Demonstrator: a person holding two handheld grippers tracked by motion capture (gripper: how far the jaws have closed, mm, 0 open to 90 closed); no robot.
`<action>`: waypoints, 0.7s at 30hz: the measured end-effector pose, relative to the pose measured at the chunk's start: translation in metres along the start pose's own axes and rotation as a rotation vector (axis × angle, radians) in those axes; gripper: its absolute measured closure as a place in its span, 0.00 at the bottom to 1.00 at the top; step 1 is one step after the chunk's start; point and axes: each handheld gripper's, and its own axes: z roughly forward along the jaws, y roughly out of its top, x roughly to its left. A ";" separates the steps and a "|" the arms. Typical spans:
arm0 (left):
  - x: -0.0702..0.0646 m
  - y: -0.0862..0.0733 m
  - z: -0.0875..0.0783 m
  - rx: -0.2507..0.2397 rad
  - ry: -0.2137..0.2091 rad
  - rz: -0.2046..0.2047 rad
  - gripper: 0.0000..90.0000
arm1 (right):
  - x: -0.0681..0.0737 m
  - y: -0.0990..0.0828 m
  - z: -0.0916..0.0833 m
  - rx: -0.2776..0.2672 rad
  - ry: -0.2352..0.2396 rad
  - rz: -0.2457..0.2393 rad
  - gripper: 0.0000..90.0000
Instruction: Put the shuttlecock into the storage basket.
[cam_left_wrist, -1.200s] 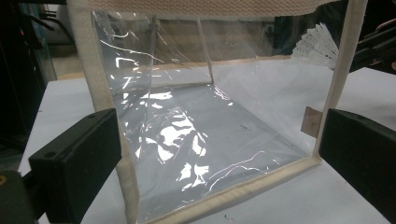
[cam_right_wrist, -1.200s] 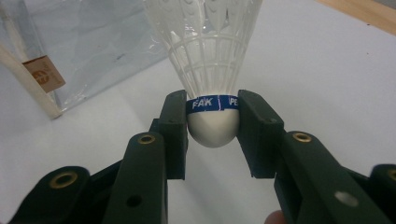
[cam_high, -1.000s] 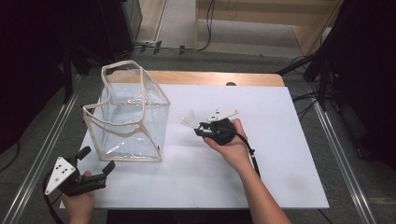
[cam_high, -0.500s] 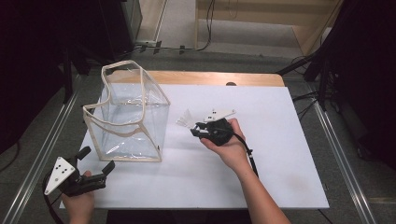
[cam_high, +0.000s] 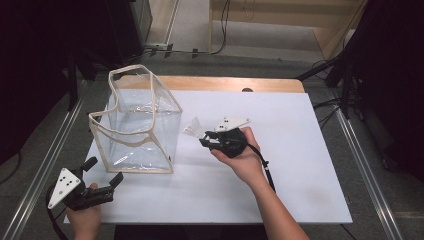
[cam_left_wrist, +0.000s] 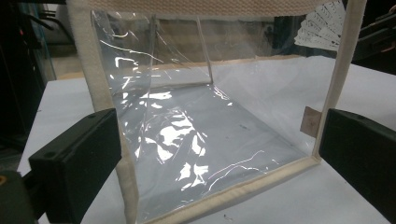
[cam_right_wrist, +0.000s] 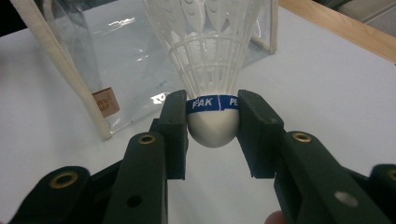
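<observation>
Where clamped, shuttlecock (cam_right_wrist: 212, 70) band (blue) reads "PAK"

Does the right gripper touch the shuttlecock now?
Touching. In the right gripper view, both jaws of the right gripper press against the white cork base of the shuttlecock.

Shuttlecock (cam_high: 193, 128) in right claw (cam_high: 206, 139), beside bag (cam_high: 136, 126)

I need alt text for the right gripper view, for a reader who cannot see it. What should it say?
The right gripper clamps a white shuttlecock by its rounded cork, at a blue band, feathers pointing away from the camera. Behind it a clear bag with cream trim stands on a white table.
</observation>
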 end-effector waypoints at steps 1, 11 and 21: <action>0.000 0.000 0.000 0.000 0.000 0.000 0.00 | 0.000 0.000 0.000 0.000 0.000 0.000 0.70; 0.001 0.000 0.000 -0.003 0.000 -0.001 0.00 | 0.008 0.011 -0.002 -0.023 0.010 -0.013 0.70; 0.000 0.000 0.000 -0.003 -0.001 -0.001 0.00 | 0.013 0.021 -0.004 -0.035 0.023 -0.026 0.70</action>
